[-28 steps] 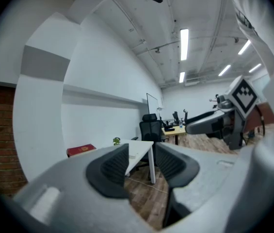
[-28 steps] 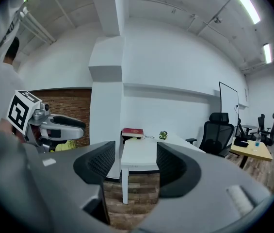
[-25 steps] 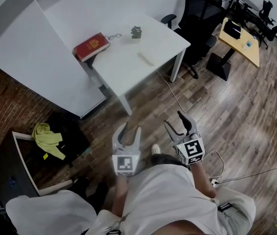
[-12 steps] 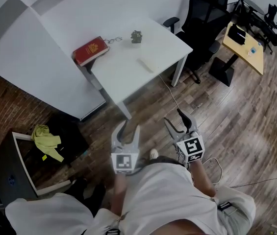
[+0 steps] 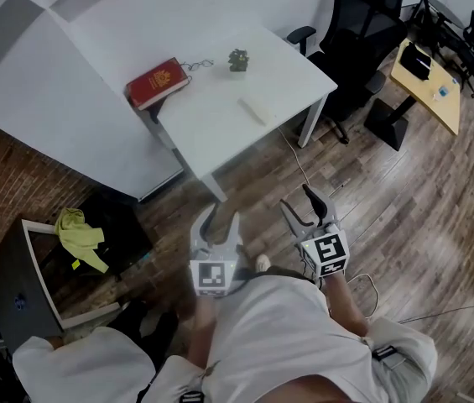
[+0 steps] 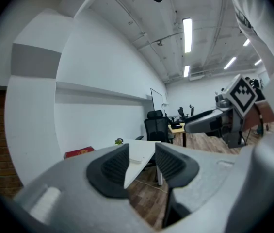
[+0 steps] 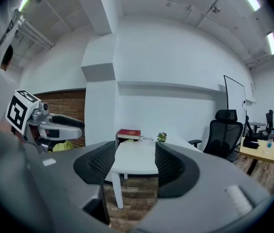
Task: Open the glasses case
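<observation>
While the left gripper (image 5: 222, 218) and right gripper (image 5: 297, 201) both stand wide open and empty, the pale glasses case (image 5: 251, 111) lies far off on the white table (image 5: 211, 137). It looks light, stiff and smooth, so it is probably best pinched across its long sides.

Your tabletop (image 5: 220, 128) is plain white. On it, toward the upper middle of the frame, the book (image 5: 158, 81) is red with a gold emblem, the glasses case (image 5: 252, 111) pale cream, the little plant (image 5: 237, 59) dark green. Your left tongs (image 5: 220, 221) and right tongs (image 5: 299, 204) are grey with black ribbed pads (image 6: 115, 166) — the cube (image 5: 212, 277) on each shows black-and-white squares. The floor (image 5: 388, 191) is brown planks; the cloth (image 5: 79, 238) at lower left — yellow-green.
</observation>
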`<control>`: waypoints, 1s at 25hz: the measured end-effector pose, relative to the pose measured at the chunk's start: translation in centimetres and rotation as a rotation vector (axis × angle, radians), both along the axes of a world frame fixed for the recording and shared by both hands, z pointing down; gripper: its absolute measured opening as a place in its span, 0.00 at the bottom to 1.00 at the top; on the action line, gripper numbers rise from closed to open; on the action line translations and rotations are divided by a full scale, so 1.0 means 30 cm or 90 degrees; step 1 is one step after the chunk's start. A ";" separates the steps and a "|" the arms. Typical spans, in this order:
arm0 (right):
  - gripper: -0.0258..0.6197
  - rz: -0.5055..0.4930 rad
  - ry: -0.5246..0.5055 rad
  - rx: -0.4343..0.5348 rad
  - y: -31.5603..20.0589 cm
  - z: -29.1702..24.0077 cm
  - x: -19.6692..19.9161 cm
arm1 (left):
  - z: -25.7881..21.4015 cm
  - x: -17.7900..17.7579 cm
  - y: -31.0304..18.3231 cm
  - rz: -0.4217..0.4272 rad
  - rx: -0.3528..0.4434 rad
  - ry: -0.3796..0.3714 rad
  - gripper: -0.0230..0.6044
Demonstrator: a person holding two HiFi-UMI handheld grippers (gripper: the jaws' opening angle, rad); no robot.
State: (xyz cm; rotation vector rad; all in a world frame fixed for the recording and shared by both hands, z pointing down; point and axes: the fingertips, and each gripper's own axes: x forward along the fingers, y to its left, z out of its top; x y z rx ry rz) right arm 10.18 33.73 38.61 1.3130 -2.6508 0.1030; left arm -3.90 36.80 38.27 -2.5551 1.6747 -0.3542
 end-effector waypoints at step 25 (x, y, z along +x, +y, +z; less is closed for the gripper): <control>0.44 0.020 0.014 -0.011 -0.352 0.020 -0.070 | 0.008 -0.074 -0.366 0.008 -0.021 0.018 0.30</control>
